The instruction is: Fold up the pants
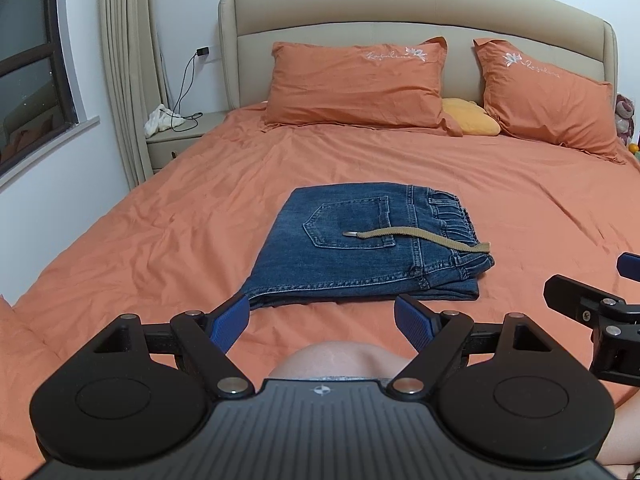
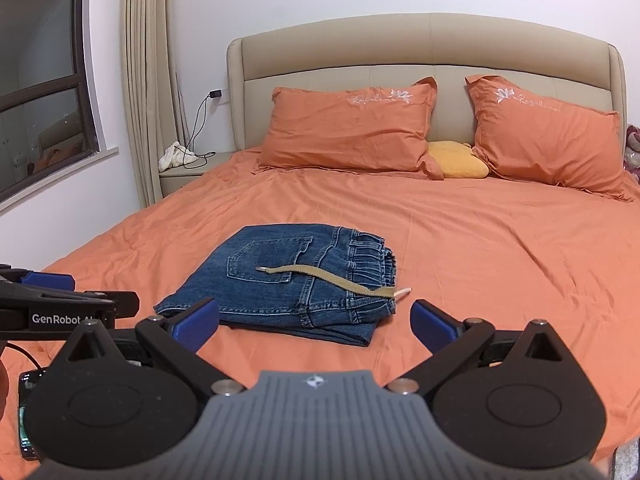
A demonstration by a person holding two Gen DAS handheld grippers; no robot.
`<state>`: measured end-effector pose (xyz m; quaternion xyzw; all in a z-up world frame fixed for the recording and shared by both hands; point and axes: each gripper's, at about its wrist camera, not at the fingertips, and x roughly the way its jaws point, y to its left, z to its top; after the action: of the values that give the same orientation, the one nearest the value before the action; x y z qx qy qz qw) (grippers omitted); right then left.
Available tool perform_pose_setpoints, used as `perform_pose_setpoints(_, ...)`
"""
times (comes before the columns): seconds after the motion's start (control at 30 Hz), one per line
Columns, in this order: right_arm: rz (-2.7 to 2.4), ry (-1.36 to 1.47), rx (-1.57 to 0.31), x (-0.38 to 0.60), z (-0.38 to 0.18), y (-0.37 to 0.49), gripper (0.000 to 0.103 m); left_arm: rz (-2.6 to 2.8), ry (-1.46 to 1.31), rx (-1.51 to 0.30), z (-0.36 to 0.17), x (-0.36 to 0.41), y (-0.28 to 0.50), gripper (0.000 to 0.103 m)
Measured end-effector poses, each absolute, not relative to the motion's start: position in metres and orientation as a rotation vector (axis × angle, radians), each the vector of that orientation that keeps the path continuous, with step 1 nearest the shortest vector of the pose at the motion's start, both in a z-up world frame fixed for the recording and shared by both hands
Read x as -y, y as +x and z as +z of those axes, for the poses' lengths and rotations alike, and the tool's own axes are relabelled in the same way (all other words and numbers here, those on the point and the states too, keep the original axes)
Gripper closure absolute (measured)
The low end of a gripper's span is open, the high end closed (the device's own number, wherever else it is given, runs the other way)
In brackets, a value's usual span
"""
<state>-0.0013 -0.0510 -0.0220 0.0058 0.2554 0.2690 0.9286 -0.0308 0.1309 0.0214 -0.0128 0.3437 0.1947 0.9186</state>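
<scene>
Lying flat on the bed (image 1: 160, 216), the jeans (image 1: 352, 252) are folded into a thick blue bundle, with the back pocket (image 1: 348, 220) on top. The stretchy waist points to the right and the folded end points to the left, so the long way runs side to side across the bed. A tan cord (image 1: 420, 238) lies over the pocket, and its end hangs off the waist edge.

The left claw (image 1: 322, 322) sits just in front of the jeans, near their front edge. Its blue fingers are spread wide and hold nothing. The left finger's tip looks right beside the near left corner of the bundle, but I cannot tell if it touches. The right claw (image 2: 316, 322) is also spread wide and empty, close to the front of the jeans.

Wrinkly orange sheet shows all around the bundle, with lots of free room on every side. Two orange pillows (image 1: 356, 84) lean on a tan headboard (image 1: 400, 4) at the far end, with a small yellow pillow (image 1: 472, 118) between them. A nightstand (image 1: 180, 136), a curtain (image 1: 128, 60) and a window (image 1: 32, 48) are on the left.
</scene>
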Motion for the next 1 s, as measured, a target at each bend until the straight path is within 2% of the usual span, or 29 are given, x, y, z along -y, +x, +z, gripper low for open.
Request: perform_pose_setpoints(1.0, 0.553, 0.059, -0.557, 0.0582, -0.0202, 0.0052, 0.006, 0.399, -0.03, -0.716, 0.0195, -0.1309, -0.0313, 0.007)
